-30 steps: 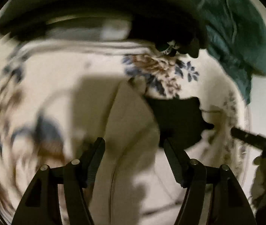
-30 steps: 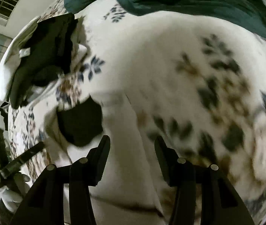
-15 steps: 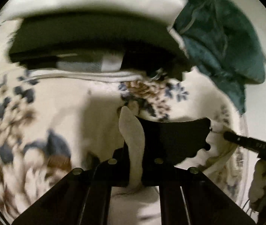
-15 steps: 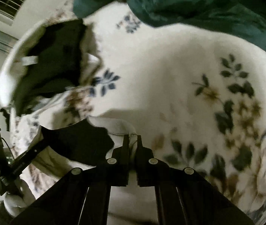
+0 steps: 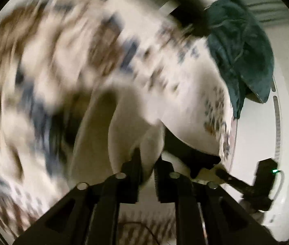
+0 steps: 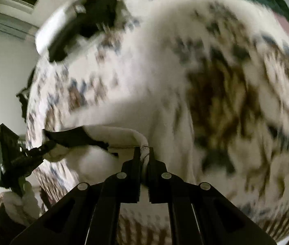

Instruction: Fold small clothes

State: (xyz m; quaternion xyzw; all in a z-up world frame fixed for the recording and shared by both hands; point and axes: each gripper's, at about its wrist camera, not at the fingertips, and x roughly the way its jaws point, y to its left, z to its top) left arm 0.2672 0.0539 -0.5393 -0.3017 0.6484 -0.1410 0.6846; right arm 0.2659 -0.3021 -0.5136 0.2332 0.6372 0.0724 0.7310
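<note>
Both views heavily motion-blurred; detail on the bedding is smeared.

Left gripper point(image 5: 147, 159): jaws drawn in narrow, pinching a fold of the white-and-black garment point(image 5: 150, 143) between the fingertips. Cloth rises out of the jaws as a pale band, tilted slightly left of vertical. A black panel of the same garment point(image 5: 187, 153) trails off to the right of the jaws, toward the right gripper point(image 5: 244, 185), which shows at the lower right edge with a green light lit on its body.

Right gripper point(image 6: 144, 157): jaws nearly closed, clamped on a rolled white edge of the garment point(image 6: 124, 136). A few thin dark lines cross the cloth right at the pinch; too small to tell whether stitching or print.

Garment's long axis, right-wrist view: runs roughly level, leftward from the right jaws to the left gripper point(image 6: 40, 150), whose tip meets the black panel point(image 6: 69, 137). It is strung between the two grippers, just above the floral bedspread point(image 6: 164, 71); whether its lower part touches the spread cannot be told.

Also present: a dark teal cloth point(image 5: 244, 47) heaped at the far side of the bedspread, and a black-and-white folded item point(image 6: 83, 26) with a small pale tag on it.

No writing or brand readable anywhere, tag included.
</note>
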